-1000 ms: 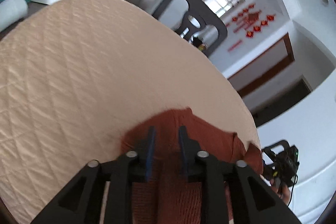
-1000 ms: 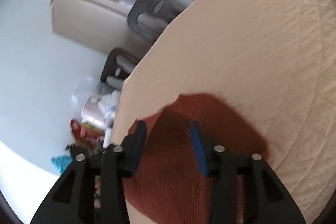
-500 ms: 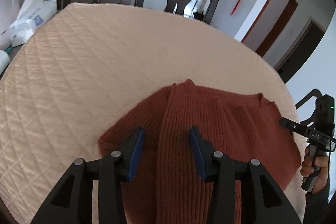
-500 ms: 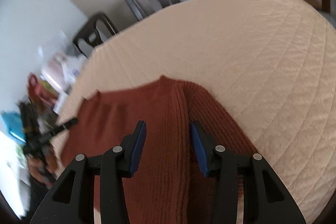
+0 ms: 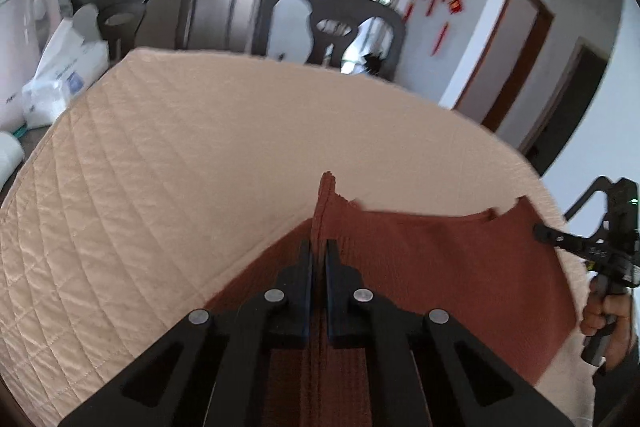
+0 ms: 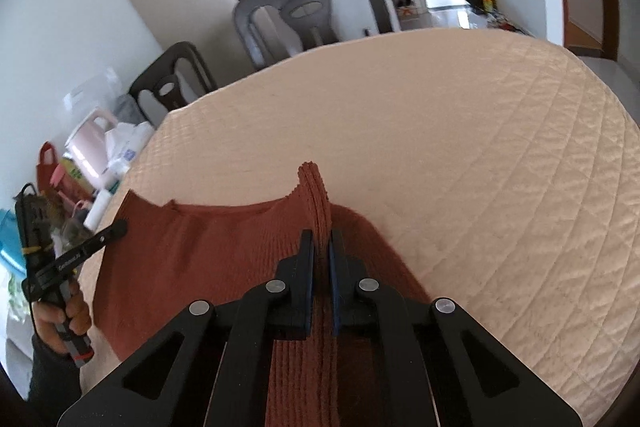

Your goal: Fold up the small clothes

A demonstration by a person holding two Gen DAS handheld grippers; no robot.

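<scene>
Left gripper (image 5: 319, 259) clamped on a ribbed edge of the rust-red knit sweater (image 5: 440, 267); right gripper (image 6: 321, 255) likewise pinched on the opposite edge. Sweater spans between them, stretched above the quilted beige table cover (image 6: 460, 131).

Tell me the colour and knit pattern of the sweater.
Rust-red sweater, ribbed knit; clearest in the right wrist view.
</scene>
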